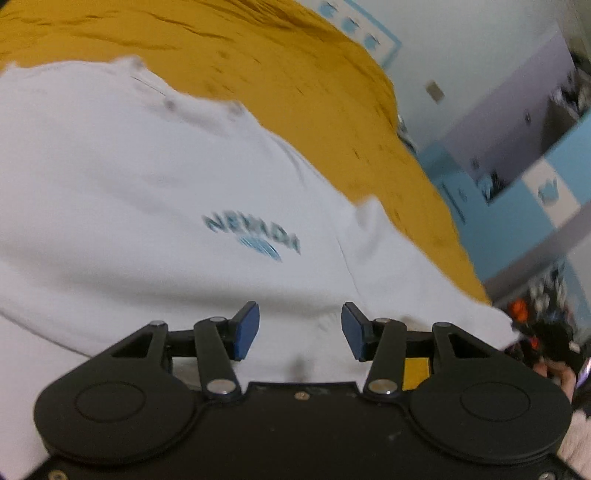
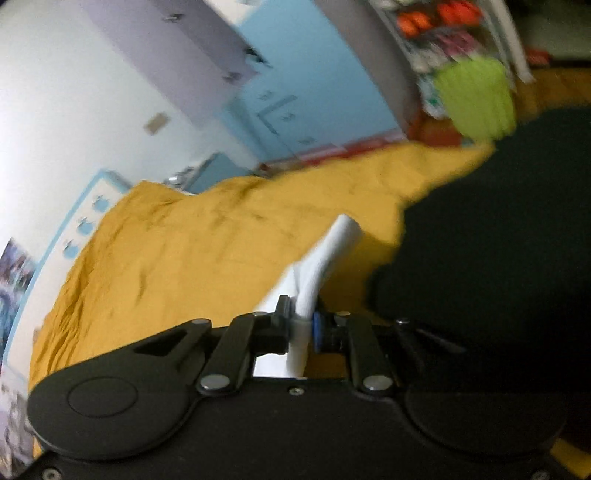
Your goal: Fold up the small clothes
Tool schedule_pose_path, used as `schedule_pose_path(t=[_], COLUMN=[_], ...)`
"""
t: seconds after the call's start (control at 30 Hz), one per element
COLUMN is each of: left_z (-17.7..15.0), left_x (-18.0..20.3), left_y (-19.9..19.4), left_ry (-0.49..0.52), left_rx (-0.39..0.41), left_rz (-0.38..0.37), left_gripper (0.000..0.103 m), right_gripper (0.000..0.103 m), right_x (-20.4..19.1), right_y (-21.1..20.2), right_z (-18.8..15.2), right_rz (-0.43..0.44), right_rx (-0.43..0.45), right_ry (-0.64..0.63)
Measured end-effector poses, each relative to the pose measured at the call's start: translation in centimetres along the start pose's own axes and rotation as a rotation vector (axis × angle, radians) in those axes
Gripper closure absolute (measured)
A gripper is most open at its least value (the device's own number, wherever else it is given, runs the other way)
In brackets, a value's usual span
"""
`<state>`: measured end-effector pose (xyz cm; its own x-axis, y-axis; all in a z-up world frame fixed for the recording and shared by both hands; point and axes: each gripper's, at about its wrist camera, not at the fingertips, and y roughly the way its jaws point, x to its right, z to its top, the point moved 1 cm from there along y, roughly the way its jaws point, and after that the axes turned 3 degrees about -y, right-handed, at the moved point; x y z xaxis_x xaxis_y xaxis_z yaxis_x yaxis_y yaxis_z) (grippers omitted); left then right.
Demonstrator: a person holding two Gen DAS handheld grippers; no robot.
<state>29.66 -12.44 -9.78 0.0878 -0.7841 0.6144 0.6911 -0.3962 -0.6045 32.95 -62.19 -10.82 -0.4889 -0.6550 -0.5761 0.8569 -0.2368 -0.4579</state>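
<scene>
A white T-shirt with a blue "NEVADA" print lies spread on a mustard-yellow bed cover. My left gripper hovers over the shirt's near part, its blue pads wide apart with nothing between them. In the right wrist view my right gripper is shut on a bunched fold of the white shirt, which rises out of the jaws over the yellow cover.
A dark garment lies on the cover at the right. A lime-green item and a cluttered shelf stand behind it. Blue and white cabinets line the wall. A hand shows at the right edge.
</scene>
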Motion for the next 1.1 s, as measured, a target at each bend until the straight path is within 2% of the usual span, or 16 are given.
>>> schedule_pose_path(t=[0.17, 0.33, 0.47, 0.53, 0.6, 0.67, 0.7, 0.8, 0.9, 1.1], left_z=[2.2, 3.3, 3.6, 3.4, 3.2, 3.1, 3.1, 3.3, 3.6, 5.0], left_x=[-3.4, -7.6, -11.4, -13.1, -14.6, -15.6, -16.1, -17.6, -18.4, -18.4], left_y=[-6.2, -12.4, -16.1, -17.6, -18.7, -19.3, -19.5, -19.8, -19.0, -14.7], left_ry=[-0.047, -0.098, -0.171, -0.21, -0.238, -0.244, -0.248, -0.272, -0.286, -0.297], left_rx=[0.099, 0.188, 0.244, 0.256, 0.254, 0.253, 0.253, 0.253, 0.236, 0.185], left_rz=[0.023, 0.065, 0.115, 0.133, 0.157, 0.198, 0.208, 0.215, 0.214, 0.189], left_gripper=[0.053, 0.053, 0.053, 0.053, 0.053, 0.053, 0.053, 0.053, 0.053, 0.052], right_gripper=[0.091, 0.091, 0.091, 0.091, 0.088, 0.073, 0.055, 0.055, 0.055, 0.054], right_x=[-7.4, -18.0, -27.0, -31.2, -34.0, -36.1, -36.7, -36.2, -33.4, -25.1], right_y=[-5.3, -11.3, -14.7, -16.0, -16.5, -16.6, -16.5, -17.0, -16.4, -12.5], right_z=[-0.2, -4.4, -11.7, -17.3, -22.9, -28.6, -31.1, -34.9, -33.5, -23.6], right_rz=[0.205, 0.463, 0.656, 0.73, 0.786, 0.799, 0.783, 0.754, 0.719, 0.513], right_rx=[0.002, -0.037, -0.128, -0.179, -0.277, -0.376, -0.415, -0.468, -0.498, -0.439], right_ry=[-0.079, -0.203, -0.34, -0.445, -0.503, -0.58, -0.633, -0.712, -0.672, -0.562])
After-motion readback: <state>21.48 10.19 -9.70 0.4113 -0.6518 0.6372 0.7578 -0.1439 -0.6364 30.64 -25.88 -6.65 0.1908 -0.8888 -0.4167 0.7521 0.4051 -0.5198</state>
